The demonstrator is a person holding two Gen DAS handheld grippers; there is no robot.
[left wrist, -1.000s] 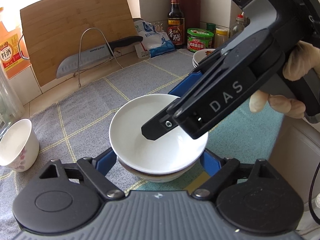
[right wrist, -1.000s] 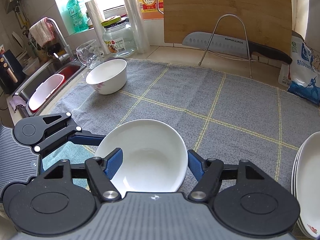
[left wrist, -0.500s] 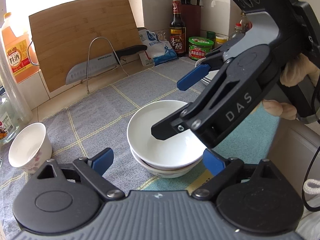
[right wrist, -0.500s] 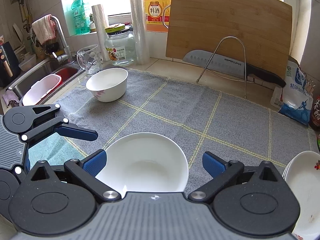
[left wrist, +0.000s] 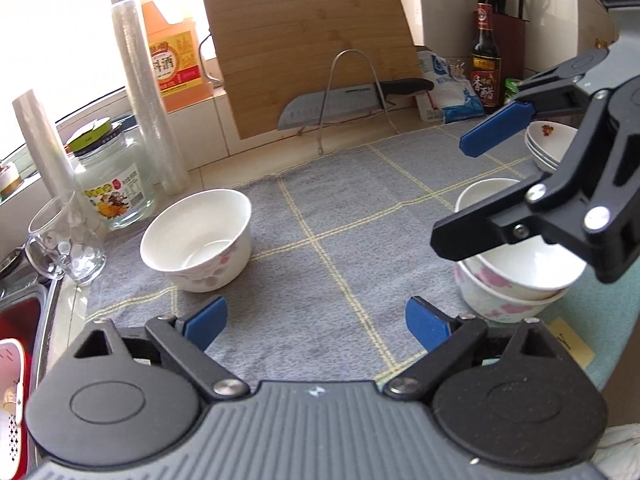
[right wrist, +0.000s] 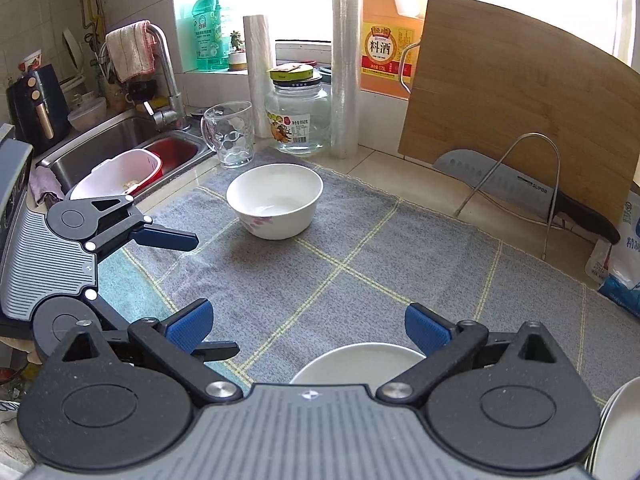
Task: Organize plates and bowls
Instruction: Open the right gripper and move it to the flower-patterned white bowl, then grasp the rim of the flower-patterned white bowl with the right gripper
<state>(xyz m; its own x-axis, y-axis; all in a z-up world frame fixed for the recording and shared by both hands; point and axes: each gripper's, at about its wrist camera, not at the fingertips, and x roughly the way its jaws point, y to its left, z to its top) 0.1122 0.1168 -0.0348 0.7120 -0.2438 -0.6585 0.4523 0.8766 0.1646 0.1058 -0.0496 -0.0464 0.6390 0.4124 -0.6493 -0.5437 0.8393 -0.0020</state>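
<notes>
Left hand-held gripper (left wrist: 316, 322): released, nothing between the blue pads; held over the grey mat.
Right hand-held gripper (right wrist: 308, 328): likewise spread wide and empty.
Lone bowl (left wrist: 198, 240): seen centre-left in the left wrist view, upright on the bench mat, apart from both tools.
Stacked bowls (left wrist: 508, 276): placed at right of that frame, under the right tool.
Key relation: the lone bowl lies ahead and left of the left tool (judged the nearer one); being round, no long axis is offered.

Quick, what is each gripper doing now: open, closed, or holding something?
Left gripper: open, holding nothing, jaws spread over the grey mat.
Right gripper: open, holding nothing, above the stacked bowls.
</notes>
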